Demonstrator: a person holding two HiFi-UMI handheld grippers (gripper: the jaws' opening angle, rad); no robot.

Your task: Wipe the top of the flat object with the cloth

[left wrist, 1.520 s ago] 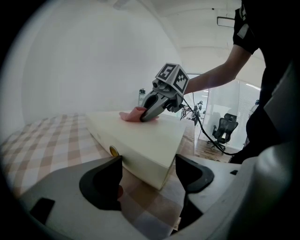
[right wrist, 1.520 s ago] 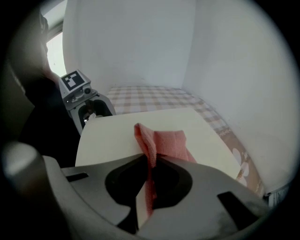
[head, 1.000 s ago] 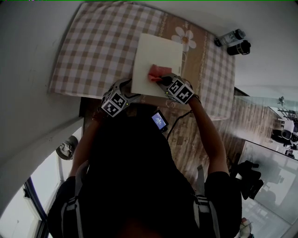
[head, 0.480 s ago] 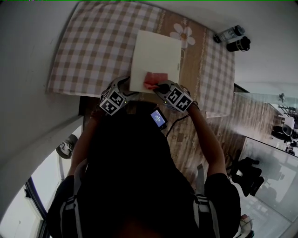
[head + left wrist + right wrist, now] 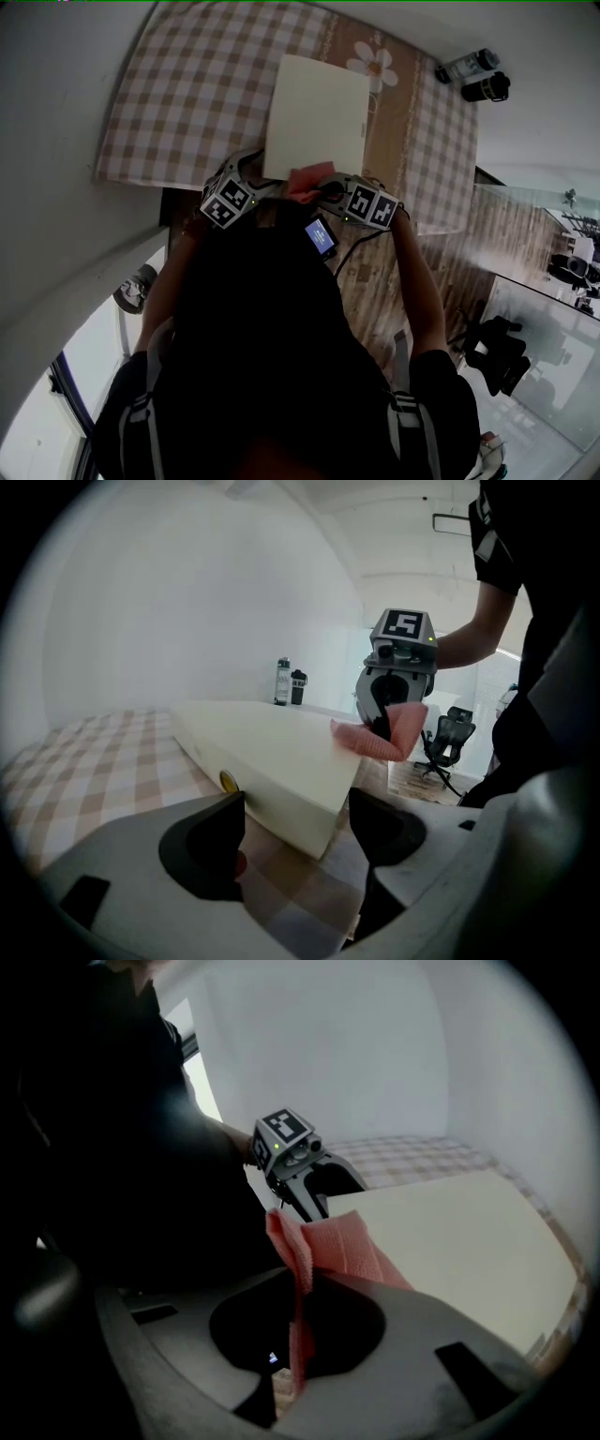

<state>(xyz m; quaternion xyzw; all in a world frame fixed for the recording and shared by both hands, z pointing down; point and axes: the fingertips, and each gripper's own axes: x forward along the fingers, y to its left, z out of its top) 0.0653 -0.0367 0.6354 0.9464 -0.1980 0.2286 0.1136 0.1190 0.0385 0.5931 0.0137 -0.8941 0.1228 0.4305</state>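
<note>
The flat cream slab lies on the checked tablecloth; its near corner shows in the left gripper view. A pink cloth hangs at the slab's near edge, pinched in my right gripper. Seen from the right gripper view, the cloth is clamped between the jaws of the right gripper and lifted over the slab's edge. My left gripper is open, its jaws straddling the slab's near left corner; from its own view the left gripper holds nothing.
Two bottles stand at the table's far right edge. A flower print marks the cloth beyond the slab. The table's near edge lies just under both grippers; an office chair stands on the wooden floor to the right.
My right gripper has dragged the pink cloth from the slab's near half back to its near edge, toward me. The left gripper has stayed at the near left corner.
</note>
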